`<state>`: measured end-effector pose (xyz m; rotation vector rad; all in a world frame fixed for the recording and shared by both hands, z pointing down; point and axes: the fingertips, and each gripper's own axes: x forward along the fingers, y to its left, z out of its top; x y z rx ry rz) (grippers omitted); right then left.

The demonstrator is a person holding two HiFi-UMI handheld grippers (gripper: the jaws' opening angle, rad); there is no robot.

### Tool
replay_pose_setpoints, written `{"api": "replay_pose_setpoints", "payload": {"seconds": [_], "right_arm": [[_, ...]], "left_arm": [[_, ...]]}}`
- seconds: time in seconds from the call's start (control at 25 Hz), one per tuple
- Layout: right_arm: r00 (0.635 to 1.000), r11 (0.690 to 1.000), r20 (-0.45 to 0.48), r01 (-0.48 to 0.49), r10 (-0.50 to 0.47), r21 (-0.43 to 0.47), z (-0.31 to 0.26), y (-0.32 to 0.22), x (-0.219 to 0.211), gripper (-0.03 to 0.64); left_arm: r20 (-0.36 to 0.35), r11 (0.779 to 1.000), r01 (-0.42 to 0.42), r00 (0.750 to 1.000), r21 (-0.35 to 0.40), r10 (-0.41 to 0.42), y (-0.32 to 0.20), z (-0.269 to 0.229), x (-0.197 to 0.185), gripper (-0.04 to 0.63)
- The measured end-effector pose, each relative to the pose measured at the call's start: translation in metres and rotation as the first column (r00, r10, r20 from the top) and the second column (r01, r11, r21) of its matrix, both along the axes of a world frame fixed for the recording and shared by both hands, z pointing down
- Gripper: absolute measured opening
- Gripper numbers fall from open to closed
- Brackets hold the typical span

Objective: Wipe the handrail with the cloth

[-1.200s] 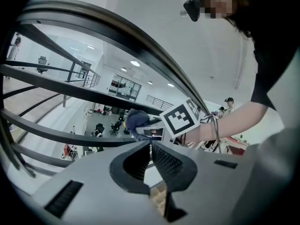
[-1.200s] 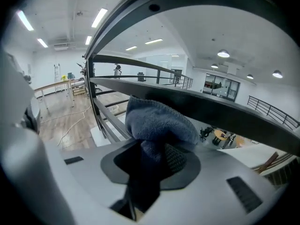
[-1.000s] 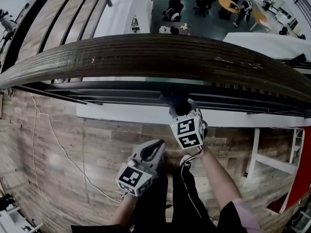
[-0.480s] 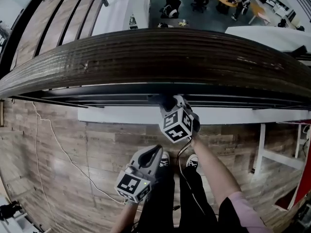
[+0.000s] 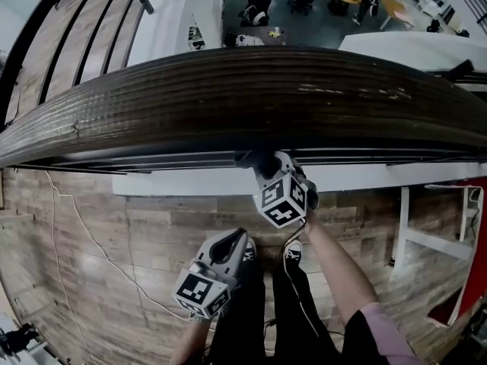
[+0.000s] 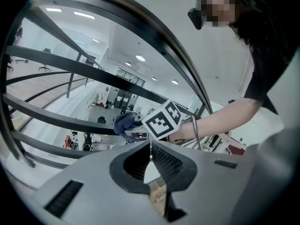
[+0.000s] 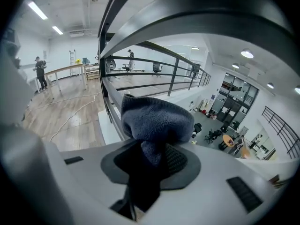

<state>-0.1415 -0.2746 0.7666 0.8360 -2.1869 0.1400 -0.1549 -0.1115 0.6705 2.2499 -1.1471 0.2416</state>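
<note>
**Head view.** The handrail (image 5: 243, 90) hid the fingertips of the right gripper (image 5: 265, 160) at its near lower edge, and the cloth (image 5: 253, 159) showed there only as a dark lump.

**Right gripper view.** The fingers (image 7: 176, 159) pinched the bunched blue cloth, which rose just beneath the rail's underside.

**Left gripper view.** The left gripper (image 6: 150, 147), its fingers pressed together on nothing, hung well below the handrail.

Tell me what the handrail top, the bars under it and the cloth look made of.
Handrail top: dark wood by the look, with fine lengthwise grooves and a slight sheen.
Bars: likely dark painted metal, smooth and glossy.
Cloth: soft blue-grey fleece or microfibre, with a fuzzy nap.
</note>
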Motion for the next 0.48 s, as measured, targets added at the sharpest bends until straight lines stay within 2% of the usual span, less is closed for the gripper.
{"api": "replay_pose_setpoints", "payload": {"seconds": [0.24, 0.48], "right_arm": [[0.998, 0.998, -0.025, -0.063, 0.063, 0.002, 0.001, -0.006, 0.087, 0.109], [0.985, 0.986, -0.041, -0.166, 0.166, -0.003, 0.001, -0.01, 0.19, 0.109]], "left_arm": [[0.004, 1.0, -0.017, 1.0, -0.001, 0.017, -0.013, -0.001, 0.041, 0.0], [0.015, 0.998, -0.066, 0.998, 0.0, 0.066, -0.018, -0.003, 0.093, 0.0]]}}
